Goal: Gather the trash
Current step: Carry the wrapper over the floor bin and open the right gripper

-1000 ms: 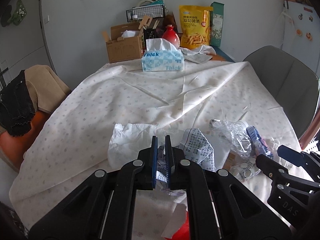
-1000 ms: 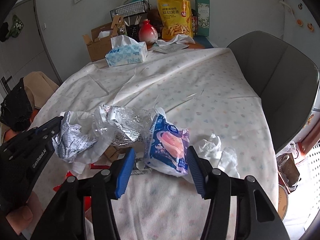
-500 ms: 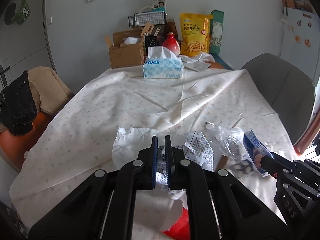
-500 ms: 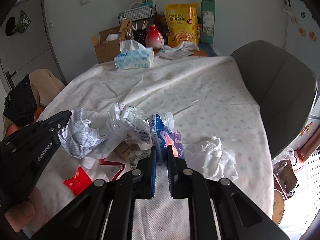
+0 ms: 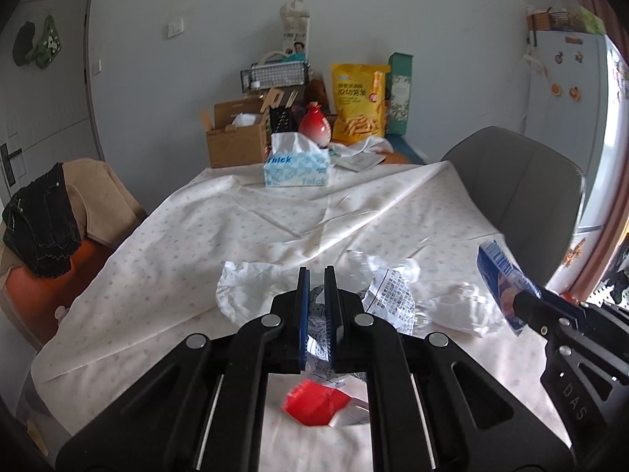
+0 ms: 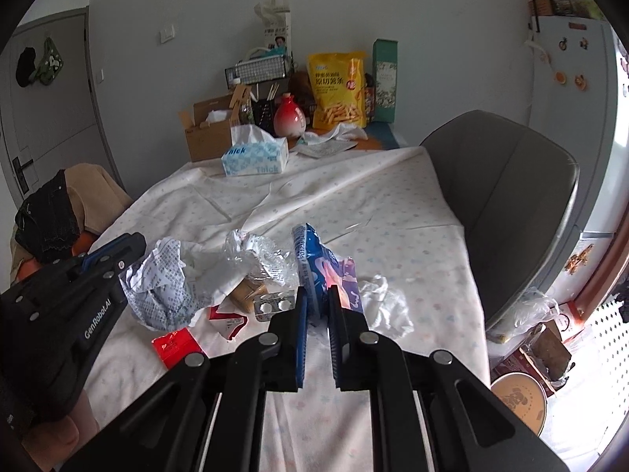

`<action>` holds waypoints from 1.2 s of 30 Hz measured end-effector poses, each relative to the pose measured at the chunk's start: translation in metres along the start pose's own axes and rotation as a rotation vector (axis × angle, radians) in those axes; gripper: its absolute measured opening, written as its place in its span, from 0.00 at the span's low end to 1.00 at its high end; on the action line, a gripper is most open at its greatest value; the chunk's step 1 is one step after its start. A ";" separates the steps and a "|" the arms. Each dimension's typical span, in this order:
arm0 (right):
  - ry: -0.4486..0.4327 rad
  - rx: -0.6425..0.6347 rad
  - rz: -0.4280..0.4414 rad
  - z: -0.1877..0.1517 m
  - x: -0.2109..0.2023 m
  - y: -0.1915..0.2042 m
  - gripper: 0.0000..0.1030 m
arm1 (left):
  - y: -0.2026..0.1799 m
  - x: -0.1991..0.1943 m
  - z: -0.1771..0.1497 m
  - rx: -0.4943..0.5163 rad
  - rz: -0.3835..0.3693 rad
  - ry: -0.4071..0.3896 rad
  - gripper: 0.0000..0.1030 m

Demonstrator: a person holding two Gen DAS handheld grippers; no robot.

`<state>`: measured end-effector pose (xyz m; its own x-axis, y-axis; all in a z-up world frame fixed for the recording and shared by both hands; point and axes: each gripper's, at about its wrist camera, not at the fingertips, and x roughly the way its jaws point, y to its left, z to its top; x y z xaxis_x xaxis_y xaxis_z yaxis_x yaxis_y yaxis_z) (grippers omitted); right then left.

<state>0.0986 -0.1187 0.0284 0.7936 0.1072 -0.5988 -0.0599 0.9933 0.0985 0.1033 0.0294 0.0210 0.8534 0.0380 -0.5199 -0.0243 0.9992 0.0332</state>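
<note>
Collection is under way and, by my judgement, far from finished. Left gripper (image 5: pixel 316 287): fingers narrow, clamped on a crumpled printed wrapper (image 6: pixel 157 279). Right gripper (image 6: pixel 317 303): fingers narrow, clamped on a blue snack packet (image 6: pixel 318 267), lifted off the worktop (image 6: pixel 354 204). Still lying loose at 12 o'clock of the grippers: clear plastic (image 6: pixel 255 251), blister pack (image 6: pixel 273 305), red wrapper (image 6: pixel 175 346), white tissue (image 6: pixel 383 306). No bin visible. Cardboard box (image 5: pixel 236 137) at far 11 o'clock holds white paper
</note>
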 end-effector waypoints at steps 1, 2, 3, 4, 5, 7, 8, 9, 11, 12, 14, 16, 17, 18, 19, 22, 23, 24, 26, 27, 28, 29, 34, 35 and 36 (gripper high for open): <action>-0.009 0.005 -0.006 0.000 -0.004 -0.003 0.10 | -0.004 -0.004 0.000 0.005 -0.005 -0.007 0.08; -0.019 0.011 -0.014 -0.001 -0.010 -0.006 0.10 | -0.008 -0.008 0.000 0.009 -0.009 -0.014 0.08; -0.031 0.019 -0.023 -0.002 -0.017 -0.011 0.10 | -0.013 -0.014 0.000 0.014 -0.015 -0.025 0.08; -0.042 0.024 -0.034 -0.003 -0.024 -0.015 0.10 | -0.017 -0.017 0.001 0.016 -0.021 -0.032 0.08; -0.056 0.029 -0.049 -0.004 -0.032 -0.020 0.10 | -0.023 -0.022 0.001 0.020 -0.030 -0.042 0.08; -0.073 0.040 -0.071 -0.006 -0.044 -0.030 0.10 | -0.032 -0.029 0.002 0.025 -0.047 -0.053 0.08; -0.081 0.047 -0.084 -0.008 -0.051 -0.036 0.10 | -0.040 -0.033 0.003 0.031 -0.057 -0.062 0.08; -0.088 0.053 -0.096 -0.008 -0.057 -0.042 0.10 | -0.046 -0.037 0.004 0.037 -0.067 -0.070 0.08; -0.103 0.064 -0.122 -0.010 -0.068 -0.052 0.10 | -0.059 -0.042 0.005 0.050 -0.089 -0.081 0.08; -0.107 0.071 -0.131 -0.011 -0.073 -0.056 0.10 | -0.065 -0.043 0.006 0.055 -0.100 -0.084 0.08; -0.118 0.089 -0.153 -0.012 -0.083 -0.068 0.10 | -0.079 -0.047 0.006 0.070 -0.125 -0.091 0.08; -0.132 0.109 -0.183 -0.014 -0.095 -0.082 0.10 | -0.094 -0.050 0.006 0.084 -0.150 -0.097 0.08; -0.137 0.117 -0.194 -0.016 -0.099 -0.088 0.10 | -0.101 -0.052 0.006 0.091 -0.162 -0.100 0.08; -0.144 0.130 -0.211 -0.017 -0.106 -0.097 0.10 | -0.108 -0.053 0.007 0.099 -0.173 -0.103 0.08; -0.148 0.139 -0.222 -0.019 -0.110 -0.104 0.10 | -0.115 -0.054 0.007 0.105 -0.184 -0.104 0.08; -0.161 0.164 -0.264 -0.022 -0.122 -0.125 0.10 | -0.140 -0.059 0.007 0.140 -0.225 -0.112 0.08; -0.164 0.176 -0.278 -0.024 -0.125 -0.132 0.10 | -0.147 -0.060 0.007 0.148 -0.237 -0.114 0.08; -0.165 0.184 -0.289 -0.025 -0.127 -0.138 0.10 | -0.158 -0.062 0.007 0.161 -0.255 -0.115 0.08; -0.167 0.210 -0.321 -0.029 -0.134 -0.154 0.10 | -0.177 -0.064 0.006 0.182 -0.284 -0.116 0.08; -0.167 0.220 -0.332 -0.030 -0.135 -0.160 0.10 | -0.185 -0.064 0.005 0.191 -0.295 -0.115 0.08; -0.168 0.237 -0.347 -0.033 -0.138 -0.169 0.10 | -0.195 -0.065 0.004 0.202 -0.310 -0.115 0.08; -0.167 0.253 -0.362 -0.036 -0.140 -0.178 0.10 | -0.204 -0.066 0.003 0.212 -0.324 -0.114 0.08; -0.157 0.314 -0.420 -0.048 -0.149 -0.219 0.10 | -0.244 -0.067 0.001 0.248 -0.388 -0.106 0.08; -0.155 0.324 -0.428 -0.050 -0.149 -0.225 0.10 | -0.254 -0.066 0.000 0.257 -0.402 -0.102 0.08; -0.153 0.338 -0.437 -0.053 -0.150 -0.234 0.10 | -0.261 -0.066 -0.001 0.263 -0.412 -0.100 0.08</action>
<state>-0.0380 -0.3650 0.0531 0.7810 -0.3428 -0.5220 0.4705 0.8726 0.1310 0.0525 -0.2339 0.0455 0.8106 -0.3735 -0.4511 0.4463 0.8927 0.0628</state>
